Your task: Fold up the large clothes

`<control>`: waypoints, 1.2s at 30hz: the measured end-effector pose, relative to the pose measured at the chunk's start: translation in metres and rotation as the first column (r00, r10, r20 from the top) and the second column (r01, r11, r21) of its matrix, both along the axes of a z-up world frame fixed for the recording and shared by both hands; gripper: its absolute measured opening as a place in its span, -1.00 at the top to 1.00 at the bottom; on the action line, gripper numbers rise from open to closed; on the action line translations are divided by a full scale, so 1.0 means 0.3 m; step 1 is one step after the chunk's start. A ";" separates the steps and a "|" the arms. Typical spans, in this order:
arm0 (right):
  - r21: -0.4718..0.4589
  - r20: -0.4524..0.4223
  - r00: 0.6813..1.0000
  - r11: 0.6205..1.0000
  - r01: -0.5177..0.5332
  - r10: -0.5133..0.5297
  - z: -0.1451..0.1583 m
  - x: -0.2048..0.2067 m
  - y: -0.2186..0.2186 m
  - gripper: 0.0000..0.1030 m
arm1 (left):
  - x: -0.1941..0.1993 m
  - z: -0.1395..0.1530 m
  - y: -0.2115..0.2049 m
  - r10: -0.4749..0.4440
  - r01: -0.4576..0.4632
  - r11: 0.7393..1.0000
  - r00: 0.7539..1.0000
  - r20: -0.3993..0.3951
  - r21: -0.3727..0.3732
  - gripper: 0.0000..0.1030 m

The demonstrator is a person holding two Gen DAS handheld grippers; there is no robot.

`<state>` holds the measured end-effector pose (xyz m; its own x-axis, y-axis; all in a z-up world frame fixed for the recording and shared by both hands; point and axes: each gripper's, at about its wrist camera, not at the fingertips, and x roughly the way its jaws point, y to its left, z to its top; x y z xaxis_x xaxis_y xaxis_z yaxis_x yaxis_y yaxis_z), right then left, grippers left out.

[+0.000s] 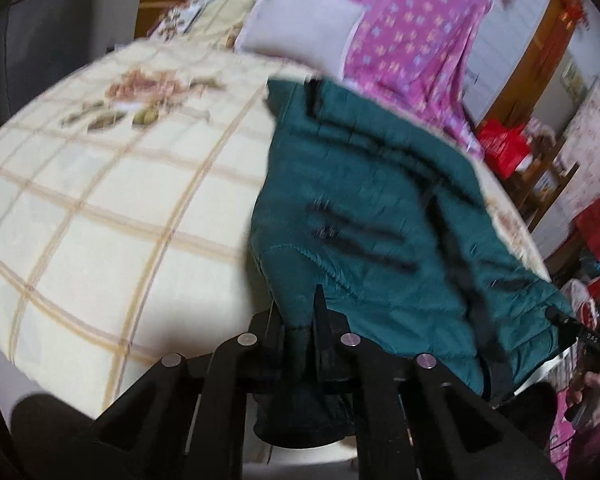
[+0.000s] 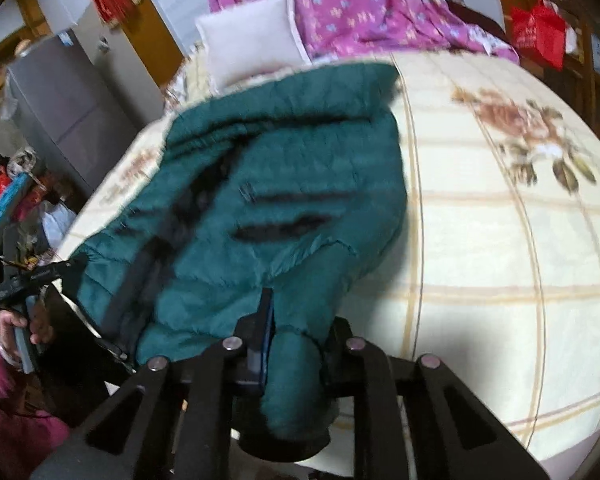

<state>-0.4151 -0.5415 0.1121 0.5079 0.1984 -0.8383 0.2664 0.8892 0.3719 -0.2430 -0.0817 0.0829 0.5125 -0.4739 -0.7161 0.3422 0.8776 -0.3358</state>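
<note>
A dark green quilted jacket (image 1: 364, 200) lies spread on a bed with a cream checked, flower-printed quilt (image 1: 112, 184). My left gripper (image 1: 300, 328) is shut on the jacket's near edge, and a fold of fabric hangs below the fingers. In the right wrist view my right gripper (image 2: 296, 344) is shut on another near corner of the jacket (image 2: 284, 168), with a thick roll of cloth between its fingers. Each camera also catches the other gripper at the jacket's side edge: the right gripper (image 1: 554, 315), and the left gripper (image 2: 69, 265) held by a hand (image 2: 16, 324).
A white pillow (image 1: 300, 28) and a purple patterned blanket (image 1: 416, 28) lie at the head of the bed. Red bags (image 1: 504, 148) and clutter stand beside the bed. A grey fridge (image 2: 56, 108) and a wooden door frame stand further off.
</note>
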 end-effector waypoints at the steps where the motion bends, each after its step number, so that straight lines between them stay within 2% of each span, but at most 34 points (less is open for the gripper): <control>1: -0.007 0.014 1.000 1.000 0.002 -0.002 0.020 0.011 -0.007 0.66 | 0.006 0.032 -0.001 0.002 -0.002 1.000 1.000 0.027 -0.012 1.00; 6: -0.005 0.077 0.996 0.999 0.053 -0.052 0.085 0.075 -0.063 0.66 | 0.065 0.118 -0.013 0.011 -0.008 0.999 0.997 0.071 -0.036 1.00; 11: 0.006 0.111 0.987 0.993 0.119 -0.119 0.105 0.156 -0.130 0.66 | 0.137 0.183 -0.038 0.033 -0.027 0.998 0.993 0.113 -0.056 1.00; 17: 0.040 0.158 0.971 0.983 0.177 -0.181 0.121 0.323 -0.228 0.66 | 0.295 0.247 -0.095 0.083 -0.070 0.993 0.987 0.135 -0.098 1.00; 19: 0.031 0.160 0.967 0.980 0.196 -0.199 0.113 0.401 -0.265 0.66 | 0.365 0.263 -0.131 0.098 -0.086 0.992 0.985 0.139 -0.091 1.00; 25: -0.004 0.140 0.956 0.965 0.260 -0.257 0.052 0.625 -0.385 0.66 | 0.597 0.288 -0.247 0.152 -0.145 0.988 0.974 0.168 -0.055 1.00; 30: 0.003 0.127 0.943 0.951 0.309 -0.307 -0.014 0.778 -0.482 0.66 | 0.772 0.274 -0.345 0.195 -0.190 0.981 0.958 0.212 -0.046 1.00; 33: -0.011 0.106 0.942 0.947 0.322 -0.319 -0.074 0.869 -0.517 0.66 | 0.870 0.225 -0.400 0.212 -0.215 0.977 0.956 0.203 -0.008 1.00; 36: -0.009 0.040 0.934 0.934 0.356 -0.355 -0.197 0.954 -0.550 0.66 | 0.954 0.133 -0.425 0.234 -0.236 0.972 0.960 0.154 -0.005 1.00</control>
